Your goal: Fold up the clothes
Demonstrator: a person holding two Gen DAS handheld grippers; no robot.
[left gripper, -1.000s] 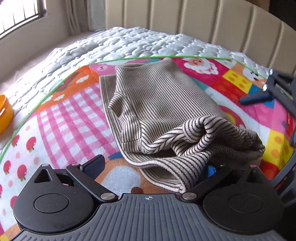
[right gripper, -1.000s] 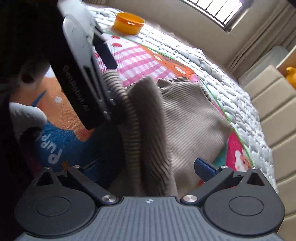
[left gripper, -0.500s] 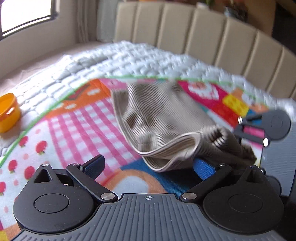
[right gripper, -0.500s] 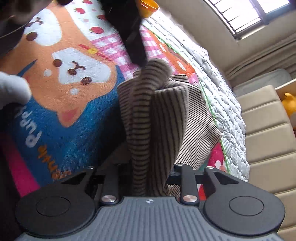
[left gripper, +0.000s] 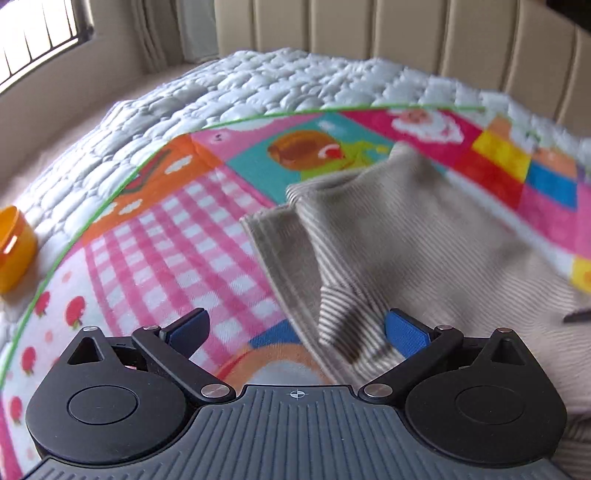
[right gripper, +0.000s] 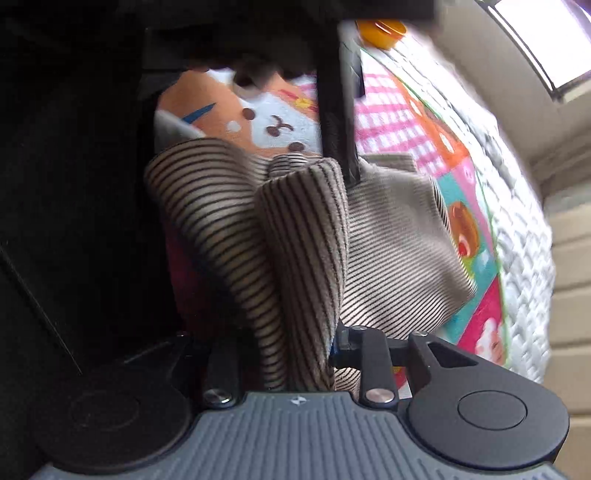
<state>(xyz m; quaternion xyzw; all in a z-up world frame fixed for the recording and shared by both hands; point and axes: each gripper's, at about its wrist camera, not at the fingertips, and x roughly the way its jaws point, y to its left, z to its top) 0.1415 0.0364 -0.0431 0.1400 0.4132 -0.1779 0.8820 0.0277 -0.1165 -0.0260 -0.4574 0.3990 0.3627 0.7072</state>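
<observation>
A beige garment with thin dark stripes (left gripper: pixel 406 236) lies on a colourful play mat (left gripper: pixel 177 229) on a bed. In the left wrist view my left gripper (left gripper: pixel 295 326) is open, its blue pads wide apart, with the garment's near edge running between the fingers but not clamped. In the right wrist view my right gripper (right gripper: pixel 284 354) is shut on a bunched fold of the striped garment (right gripper: pixel 295 236), which rises lifted from the jaws. The left gripper's dark body crosses the top of the right wrist view.
An orange plastic cup (left gripper: pixel 13 243) stands at the mat's left edge; it also shows in the right wrist view (right gripper: pixel 380 31). A white quilted cover (left gripper: pixel 258 85) lies beyond the mat. A padded beige headboard (left gripper: pixel 406 33) and a window stand behind.
My right gripper has closed on the garment's fold and lifted it. My left gripper stays open and has let the cloth slide out; the garment has shifted right and looks flatter.
</observation>
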